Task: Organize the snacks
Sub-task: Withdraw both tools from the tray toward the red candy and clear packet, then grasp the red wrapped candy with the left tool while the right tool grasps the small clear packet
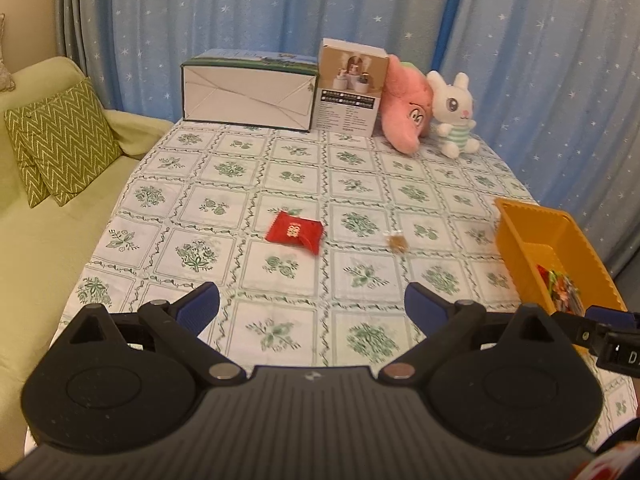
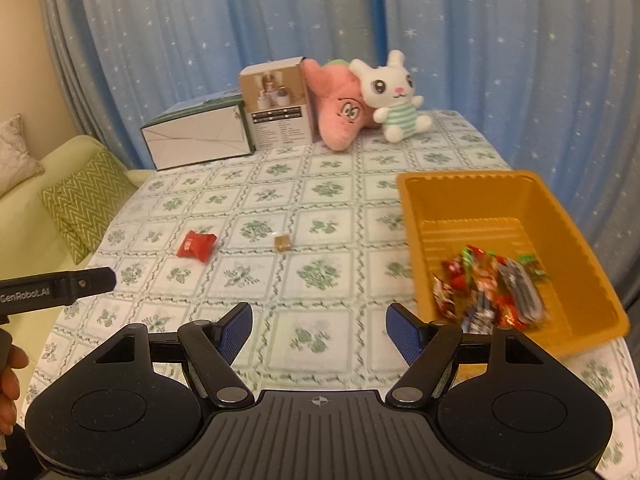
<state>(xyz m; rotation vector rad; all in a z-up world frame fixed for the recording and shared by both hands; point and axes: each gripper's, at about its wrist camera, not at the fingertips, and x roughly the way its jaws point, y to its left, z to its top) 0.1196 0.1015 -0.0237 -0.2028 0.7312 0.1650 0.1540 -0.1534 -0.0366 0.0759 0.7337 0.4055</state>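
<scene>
The tabletop (image 2: 320, 288), under a green-flowered cloth, carries a red packet (image 2: 197, 245), a small brown sweet (image 2: 282, 242), an orange bin (image 2: 472, 196), two boxes (image 2: 200, 140) and two plush toys (image 2: 394, 96) at the far edge.

Tablecloth (image 1: 248, 168): white with green floral squares, spread over the whole table in front of me.
Long box (image 1: 246, 92): white face with a dark green edge, lying at the far side of the table.
Tall box (image 1: 350, 86): brown and white carton with a printed photo, upright, touching the long box's right end.
Pink plush (image 1: 406, 108): leans against the tall box's right side.
White bunny plush (image 1: 454, 114): sits upright in a green-striped top, touching the pink plush.
Curtain (image 1: 240, 8): blue with small white stars, behind the table.
Sofa (image 1: 44, 248): pale green, to my left of the table.
Cushions (image 1: 60, 140): two green zigzag ones, propped on the sofa.
</scene>
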